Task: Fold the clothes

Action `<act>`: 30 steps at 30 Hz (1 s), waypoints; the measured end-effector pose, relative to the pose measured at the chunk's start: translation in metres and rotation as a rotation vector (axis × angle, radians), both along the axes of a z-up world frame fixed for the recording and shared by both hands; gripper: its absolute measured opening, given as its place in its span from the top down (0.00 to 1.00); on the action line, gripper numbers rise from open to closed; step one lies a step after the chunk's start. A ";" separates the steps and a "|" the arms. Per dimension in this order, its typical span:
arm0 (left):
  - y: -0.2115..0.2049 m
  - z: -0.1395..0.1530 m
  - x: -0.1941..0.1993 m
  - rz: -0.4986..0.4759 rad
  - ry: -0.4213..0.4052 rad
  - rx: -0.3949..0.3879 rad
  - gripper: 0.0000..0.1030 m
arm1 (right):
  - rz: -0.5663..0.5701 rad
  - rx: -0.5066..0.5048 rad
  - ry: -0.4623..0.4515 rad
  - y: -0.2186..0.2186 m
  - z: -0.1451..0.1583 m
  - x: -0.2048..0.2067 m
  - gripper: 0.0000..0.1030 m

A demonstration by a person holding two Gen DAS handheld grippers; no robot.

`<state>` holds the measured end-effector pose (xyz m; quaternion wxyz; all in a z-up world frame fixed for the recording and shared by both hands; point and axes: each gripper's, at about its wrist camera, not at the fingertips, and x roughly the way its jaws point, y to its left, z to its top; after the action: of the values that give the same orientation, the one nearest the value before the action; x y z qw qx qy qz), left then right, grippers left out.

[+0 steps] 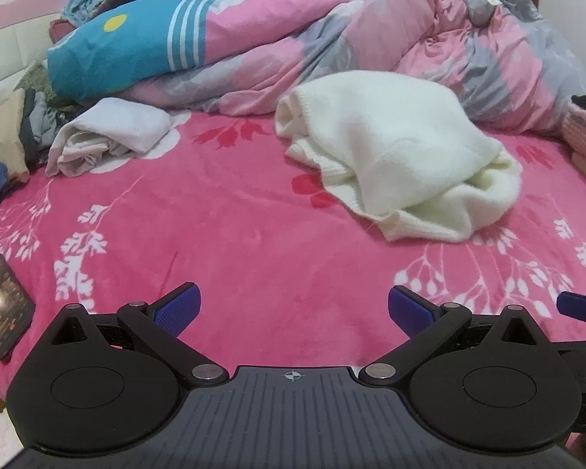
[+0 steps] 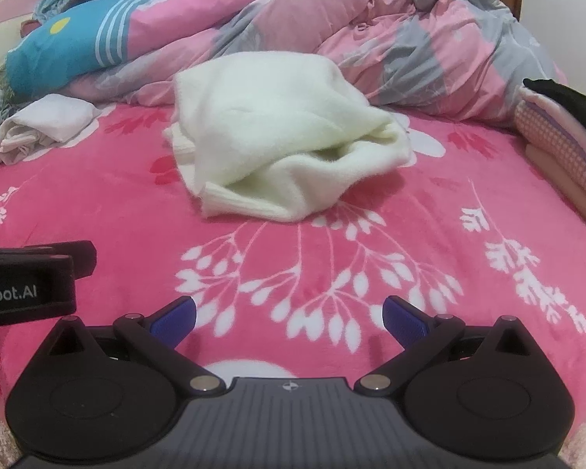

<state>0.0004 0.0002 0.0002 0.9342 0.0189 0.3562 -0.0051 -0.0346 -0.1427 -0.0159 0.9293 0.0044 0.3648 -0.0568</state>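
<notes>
Cream sweater (image 1: pixel 402 148) bunched on bed (image 1: pixel 254 242), sleeves hidden. Left gripper (image 1: pixel 294 310), right gripper (image 2: pixel 289 314): fingers wide apart, empty, short of sweater.

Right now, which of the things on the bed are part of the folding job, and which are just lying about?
For the job:
cream sweater, crumpled mid-bed
white garment, bunched at left
left tool and right tool, both open and empty

Lying about:
pink and grey duvet
blue pillow
phone
folded stack at right

white lettering "robot.ai", first letter cut off, on the black left gripper (image 2: pixel 27 285) body
</notes>
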 end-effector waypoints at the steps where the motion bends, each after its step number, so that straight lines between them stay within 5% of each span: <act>1: 0.000 0.000 0.000 -0.003 0.006 -0.007 0.00 | -0.001 0.001 0.001 0.000 0.000 0.000 0.00; 9: 0.001 0.002 0.003 -0.022 0.052 -0.054 0.00 | -0.010 0.005 0.006 -0.002 0.000 0.001 0.00; 30: 0.001 0.003 0.004 0.052 -0.002 0.011 0.00 | -0.039 0.016 0.020 -0.011 -0.004 0.003 0.00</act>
<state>0.0046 0.0016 0.0028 0.9342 0.0146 0.3558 0.0213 -0.0313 -0.1540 -0.0198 0.9243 0.0183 0.3742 -0.0722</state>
